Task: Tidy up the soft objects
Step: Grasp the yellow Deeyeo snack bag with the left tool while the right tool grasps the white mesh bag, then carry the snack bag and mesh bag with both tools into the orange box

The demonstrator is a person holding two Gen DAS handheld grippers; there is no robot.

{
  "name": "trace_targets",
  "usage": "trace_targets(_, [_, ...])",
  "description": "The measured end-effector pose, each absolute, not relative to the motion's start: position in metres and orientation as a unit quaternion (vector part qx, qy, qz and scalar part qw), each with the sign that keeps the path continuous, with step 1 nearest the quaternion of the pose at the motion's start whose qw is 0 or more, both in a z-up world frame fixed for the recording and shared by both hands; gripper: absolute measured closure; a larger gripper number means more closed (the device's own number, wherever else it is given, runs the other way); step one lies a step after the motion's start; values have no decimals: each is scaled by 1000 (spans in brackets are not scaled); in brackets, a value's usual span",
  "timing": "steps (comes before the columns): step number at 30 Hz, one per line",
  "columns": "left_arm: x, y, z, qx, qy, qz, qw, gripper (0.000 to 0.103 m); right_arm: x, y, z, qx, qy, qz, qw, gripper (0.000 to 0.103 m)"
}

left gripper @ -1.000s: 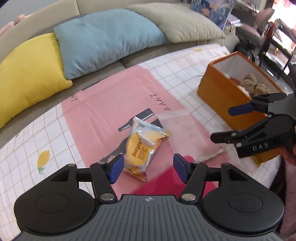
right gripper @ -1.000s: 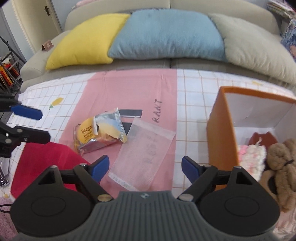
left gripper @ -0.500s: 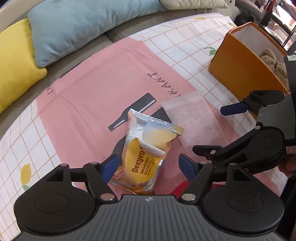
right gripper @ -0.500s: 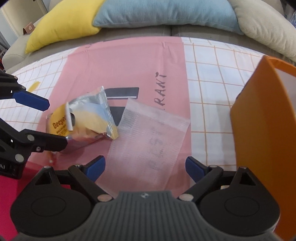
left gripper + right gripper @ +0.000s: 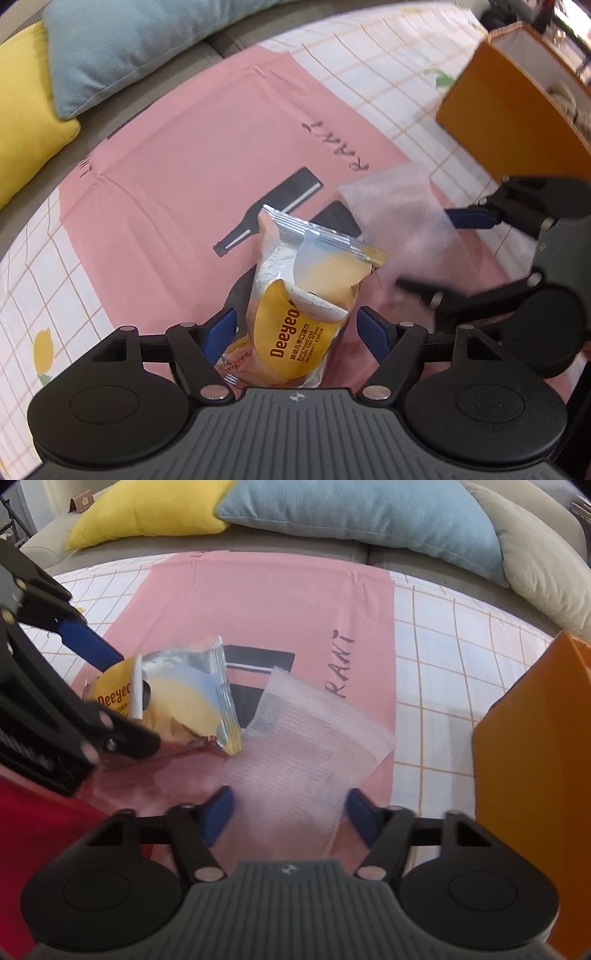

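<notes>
Both grippers are matte black plastic: ribbed grey-black housing, two round discs, silver screws at the pivots, and angular linkages ending in blue-padded fingers (image 5: 371, 328).

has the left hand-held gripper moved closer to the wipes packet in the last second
Yes. In the left wrist view the left hand-held gripper has advanced: the wipes packet, lying on the pink mat, now sits between its open fingers.

The table (image 5: 155, 192) is viewed closely from both wrists, facing the sofa; the wipes packet (image 5: 306, 295) (image 5: 181, 698) is shared.
</notes>
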State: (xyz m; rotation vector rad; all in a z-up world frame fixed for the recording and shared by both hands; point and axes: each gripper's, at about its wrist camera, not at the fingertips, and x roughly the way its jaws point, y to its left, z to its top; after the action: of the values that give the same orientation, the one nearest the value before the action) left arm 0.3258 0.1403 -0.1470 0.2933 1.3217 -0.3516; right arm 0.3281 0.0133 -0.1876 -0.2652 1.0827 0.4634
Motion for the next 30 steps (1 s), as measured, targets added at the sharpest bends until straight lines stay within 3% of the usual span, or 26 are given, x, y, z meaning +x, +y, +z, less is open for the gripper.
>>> trace_targets(4, [330, 136, -155, 147, 619, -152, 756, 16, 331, 9, -183, -129, 507, 220, 823, 90])
trace_targets(9, [334, 131, -164, 165, 636, -134, 742, 17, 338, 0, -183, -109, 515, 223, 821, 103])
trace_targets(10, [335, 130, -165, 167, 641, -127, 739, 20, 339, -2, -182, -101, 517, 224, 820, 103])
trace_targets(12, [335, 131, -165, 160, 643, -124, 739, 36, 340, -5, -181, -90, 518, 228, 819, 103])
trace_targets(17, [329, 131, -161, 164, 628, -119, 751, 46, 328, -12, -172, -79, 507, 239, 824, 103])
trace_targets(30, [302, 131, -85, 124, 544, -95, 824, 48, 306, -41, -123, -38, 463, 257, 848, 103])
